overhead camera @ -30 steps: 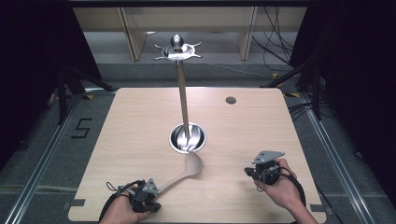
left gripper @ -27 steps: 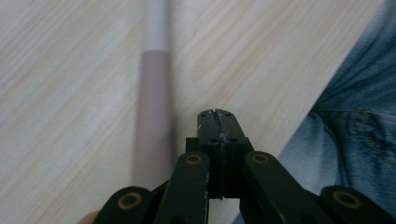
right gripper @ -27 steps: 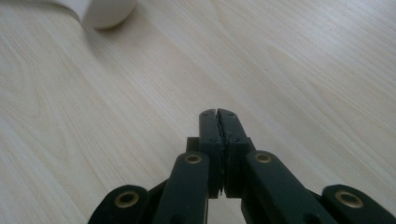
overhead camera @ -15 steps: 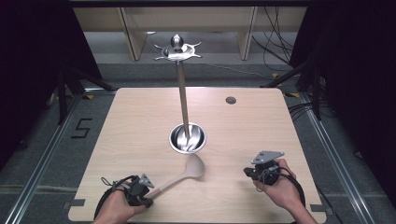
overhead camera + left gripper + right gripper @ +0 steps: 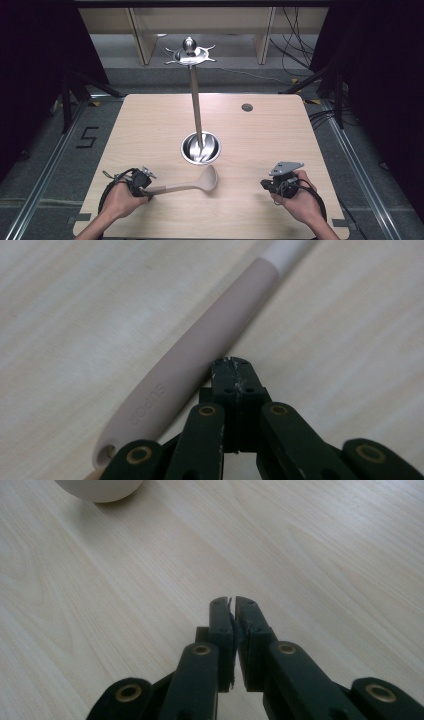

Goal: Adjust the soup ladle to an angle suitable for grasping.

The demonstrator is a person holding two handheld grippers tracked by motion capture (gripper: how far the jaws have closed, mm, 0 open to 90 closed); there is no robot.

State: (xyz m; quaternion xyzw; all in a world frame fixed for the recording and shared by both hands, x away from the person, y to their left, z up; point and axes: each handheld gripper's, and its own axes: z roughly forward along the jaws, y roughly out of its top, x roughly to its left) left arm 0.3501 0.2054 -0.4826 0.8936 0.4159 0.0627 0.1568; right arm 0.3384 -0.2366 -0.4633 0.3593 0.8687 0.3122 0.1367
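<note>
Pale wood table: left hand-held gripper clenched empty beside ladle handle, right hand-held gripper cracked apart w/ nothing between, having just been opening; spread left jaws & straddle handle before lifting

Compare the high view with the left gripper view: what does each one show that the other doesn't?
High view alone: the metal stand, its bowl base, the ladle's bowl end, the right gripper and both hands. Left gripper view alone: raised lettering and a hanging hole on the ladle's handle, and the left gripper shut beside the handle, not around it. Shared: the ladle and wooden table.
</note>
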